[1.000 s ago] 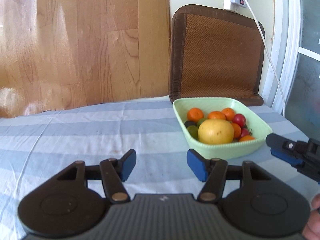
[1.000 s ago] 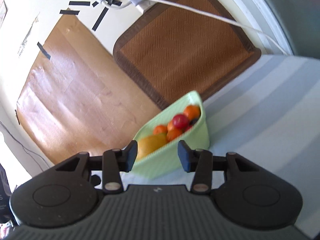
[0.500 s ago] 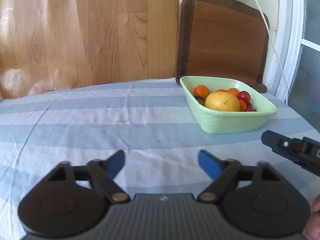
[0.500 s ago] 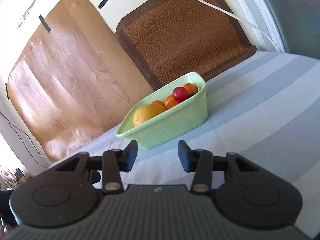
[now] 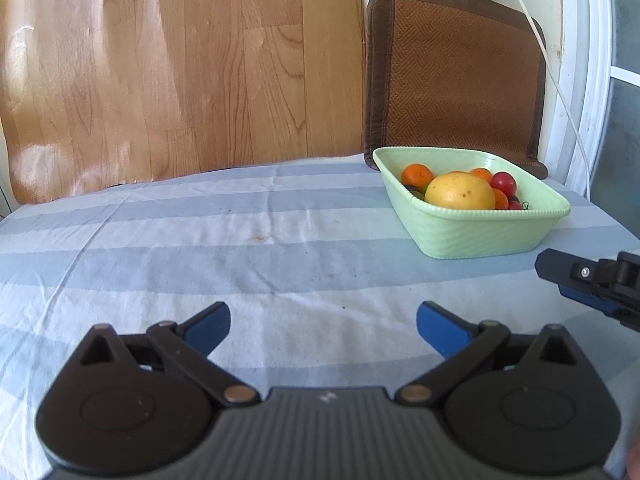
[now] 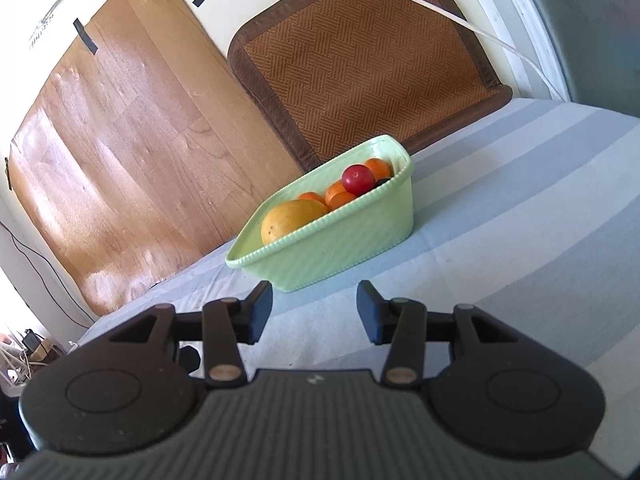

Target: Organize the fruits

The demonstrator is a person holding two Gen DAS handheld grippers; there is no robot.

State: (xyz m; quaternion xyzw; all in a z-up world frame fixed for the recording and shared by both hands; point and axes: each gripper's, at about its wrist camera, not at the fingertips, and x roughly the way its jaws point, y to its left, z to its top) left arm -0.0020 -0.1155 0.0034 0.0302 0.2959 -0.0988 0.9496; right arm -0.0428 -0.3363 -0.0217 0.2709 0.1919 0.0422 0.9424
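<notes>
A pale green bowl (image 5: pixel 480 236) stands on the striped tablecloth at the right. It holds a big yellow fruit (image 5: pixel 459 191), several small oranges (image 5: pixel 416 174) and a red cherry tomato (image 5: pixel 503 180). The bowl also shows in the right wrist view (image 6: pixel 344 236), with the yellow fruit (image 6: pixel 292 216) and the red tomato (image 6: pixel 358 179). My left gripper (image 5: pixel 323 330) is wide open and empty, low over the cloth, well in front and left of the bowl. My right gripper (image 6: pixel 314 310) is open and empty, just in front of the bowl; it also shows in the left wrist view (image 5: pixel 576 280).
The blue and white striped tablecloth (image 5: pixel 240 248) covers the table. A brown woven mat (image 5: pixel 456 76) leans on the wall behind the bowl. A wood-grain sheet (image 5: pixel 180 72) covers the wall at the left. A white cable (image 5: pixel 560 92) hangs at the right.
Both grippers have drawn back from the bowl, which now looks farther off. My left gripper's jaws have opened wider. The bowl and fruits have not moved.
</notes>
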